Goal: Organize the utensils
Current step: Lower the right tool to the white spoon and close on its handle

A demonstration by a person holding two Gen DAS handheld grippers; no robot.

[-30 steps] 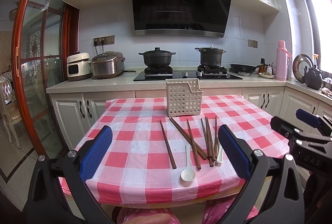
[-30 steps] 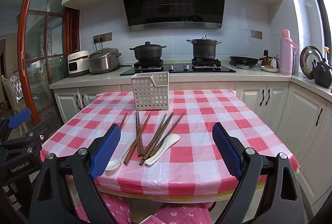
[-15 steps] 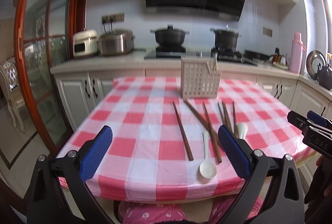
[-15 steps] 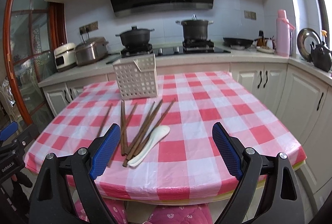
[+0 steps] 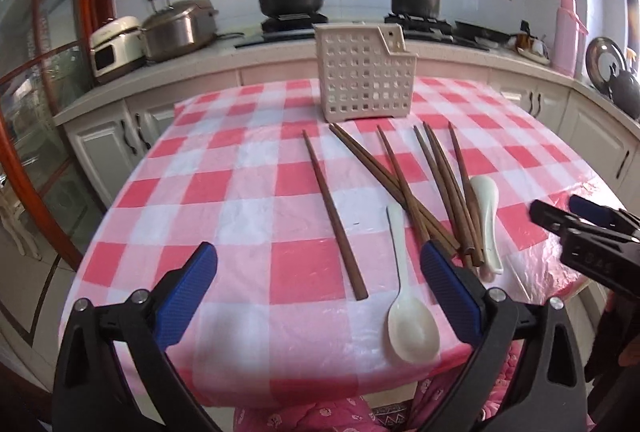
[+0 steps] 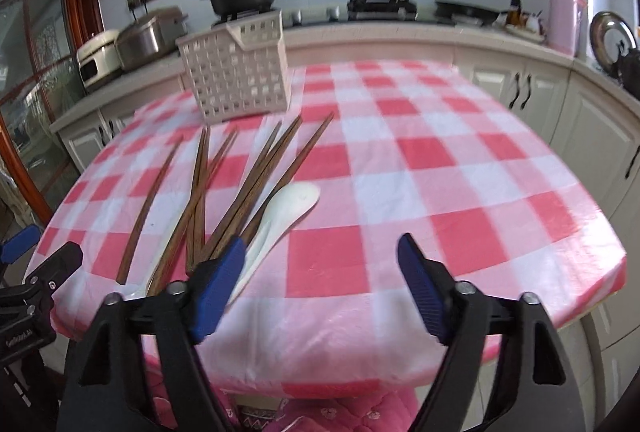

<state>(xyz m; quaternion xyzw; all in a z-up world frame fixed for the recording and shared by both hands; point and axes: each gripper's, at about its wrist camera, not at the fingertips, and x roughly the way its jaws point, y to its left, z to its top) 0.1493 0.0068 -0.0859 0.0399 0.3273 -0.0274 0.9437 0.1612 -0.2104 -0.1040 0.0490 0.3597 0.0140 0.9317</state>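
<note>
A desk (image 5: 224, 167) covered in a red-and-white checked cloth holds the utensils to be sorted. Toward the far side stands a white slotted basket (image 5: 362, 81), upright and empty as far as can be seen. In front of the basket lie brown wooden chopsticks (image 5: 432, 187), fanned out and crossing one another, with a single chopstick (image 5: 334, 213) lying apart on the side away from the heap. One white spoon (image 5: 408, 308) lies nearer the desk edge than the chopsticks; a second white spoon (image 5: 486, 216) lies against the heap, partly under it.

The left gripper (image 5: 318, 294) hovers at the near edge, fingers spread wide and holding nothing. The right gripper (image 6: 320, 282) hangs near the heap, its jaws having just been closing, with nothing yet between them.

The step looks like a first pick. It would likely go best to take a free-lying piece first, gripping across its middle so the ends do not swing, then lower it upright into the basket.
</note>
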